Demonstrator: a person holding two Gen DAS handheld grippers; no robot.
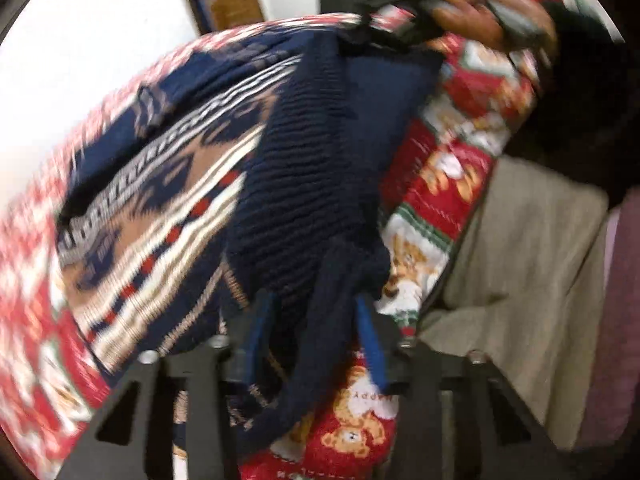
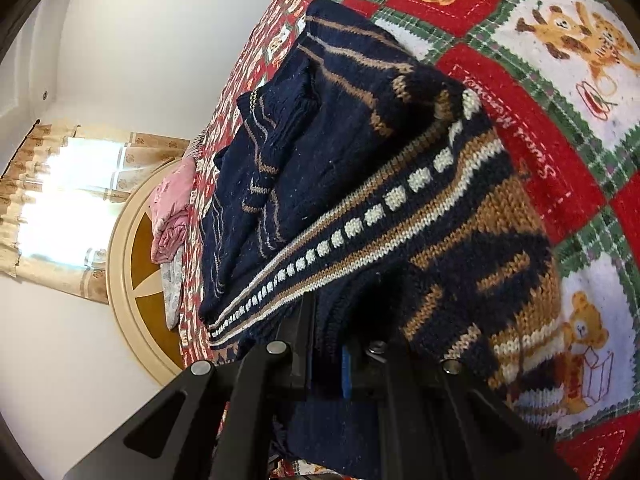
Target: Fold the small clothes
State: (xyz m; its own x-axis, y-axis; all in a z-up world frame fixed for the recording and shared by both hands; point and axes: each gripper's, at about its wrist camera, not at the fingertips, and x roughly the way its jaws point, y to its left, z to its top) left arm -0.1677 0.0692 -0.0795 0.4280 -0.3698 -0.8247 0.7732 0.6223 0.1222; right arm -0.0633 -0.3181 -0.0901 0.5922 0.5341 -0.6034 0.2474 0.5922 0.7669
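L gripper (image 1: 316,332) sits low centre in the left wrist view, blue pads partly spread w/ a bunched navy fold of the sweater (image 1: 248,168) between them; view is blurred, so can't tell for sure if the pads press on it, but the knit looks pinched there. R gripper (image 2: 326,364) has its jaws pressed nearly together, clamping the ribbed navy hem of the same sweater.

Sweater is a small knit, mostly navy, lying on the bed on a red/green/white teddy-bear quilt (image 2: 532,152). Going L to R in the left wrist view: patterned body w/ tan, cream & red bands plus a grey-white zigzag strip, then a wide ribbed navy panel, then a plain navy part running up toward the person's hand (image 1: 480,16) at top right, which holds the other gripper at the far edge of the garment. Right of the quilt: a beige cloth (image 1: 532,272), then a pinkish one at the frame edge.

Right wrist view, L to R: curtained window (image 2: 60,200), round cream-and-brown headboard (image 2: 136,280), pink bedding (image 2: 172,216), then the sweater's navy folds w/ thin tan stripes, doubled over & rumpled. A border of cream squares between tan/cream lines runs diagonally toward the R gripper; beyond it, broad tan blocks on navy drape over the quilt.
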